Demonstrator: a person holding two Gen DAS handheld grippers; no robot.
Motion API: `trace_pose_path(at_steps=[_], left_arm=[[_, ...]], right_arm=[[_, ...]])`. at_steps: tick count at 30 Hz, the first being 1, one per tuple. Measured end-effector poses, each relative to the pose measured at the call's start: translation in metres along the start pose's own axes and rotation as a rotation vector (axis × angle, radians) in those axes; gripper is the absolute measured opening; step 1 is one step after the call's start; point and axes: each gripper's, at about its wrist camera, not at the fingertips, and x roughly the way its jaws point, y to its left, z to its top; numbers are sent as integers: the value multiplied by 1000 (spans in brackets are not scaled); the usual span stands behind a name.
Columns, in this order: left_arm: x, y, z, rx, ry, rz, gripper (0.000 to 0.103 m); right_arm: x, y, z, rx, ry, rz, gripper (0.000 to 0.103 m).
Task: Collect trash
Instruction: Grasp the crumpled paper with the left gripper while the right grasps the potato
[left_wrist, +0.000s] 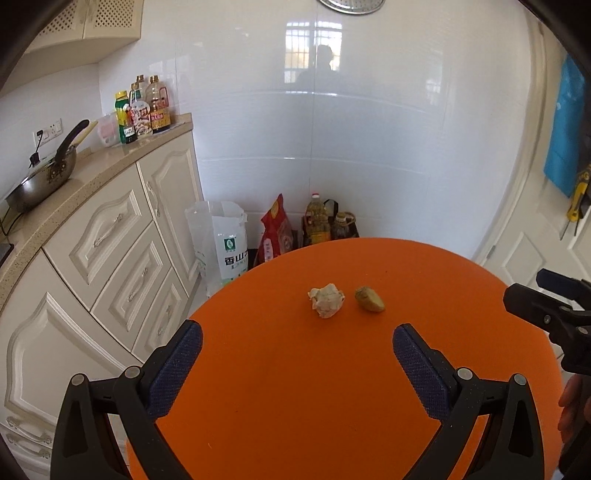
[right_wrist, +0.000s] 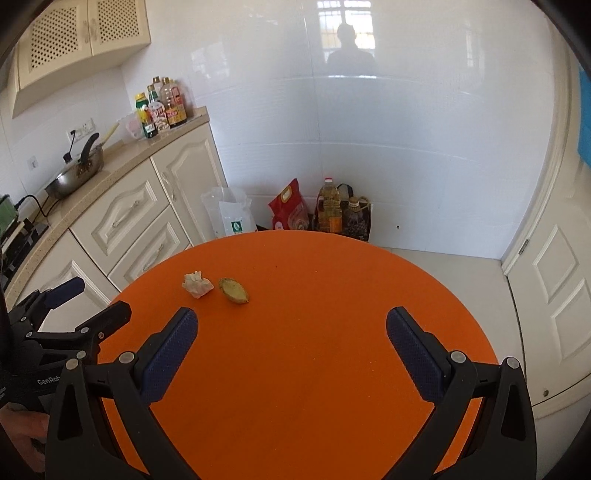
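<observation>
You are holding the left tool (left_wrist: 297, 341) and right tool (right_wrist: 291, 328) spread wide, gripping nothing | crumpled paper wad (left_wrist: 326, 305) and brownish scrap (left_wrist: 369, 300) are lying side by side mid-frame on the orange counter (left_wrist: 295, 406) | closing carelessly is risking nudging the neighbouring scrap away.

The round table (left_wrist: 332, 387) has a smooth, matt orange top. On it lie a crumpled white paper wad (left_wrist: 326, 305) and a rough, dull brownish scrap (left_wrist: 369, 300). The wall tiles (left_wrist: 369, 147) are glossy white, the wok (left_wrist: 40, 181) shiny metal. The fingers' (right_wrist: 168, 356) pads look dimpled, blue and rubbery.
</observation>
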Motion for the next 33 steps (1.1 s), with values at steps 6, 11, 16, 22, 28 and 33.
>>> trace_pose_path(at_steps=[6,11,16,22,28,33], left_arm=[[89,-17,39,57,59,-11,102],[155,-19,57,87,90,-30,100],[196,-15,68,54,132,-85,59],[224,-4,77,22,155,-100,21],[231,29,90,-52,117,-57,20],[232,52,90,-90,114,-28,21]], right_arm=[[43,6,2,-18,55,18,103],[59,-2,3,-9,78,6,103],[76,-3,6,-18,105,14,103],[97,13,10,-56,124,48,103],[127,39,10,-111,157,87,100],[151,58,5,-139,190,86,84]])
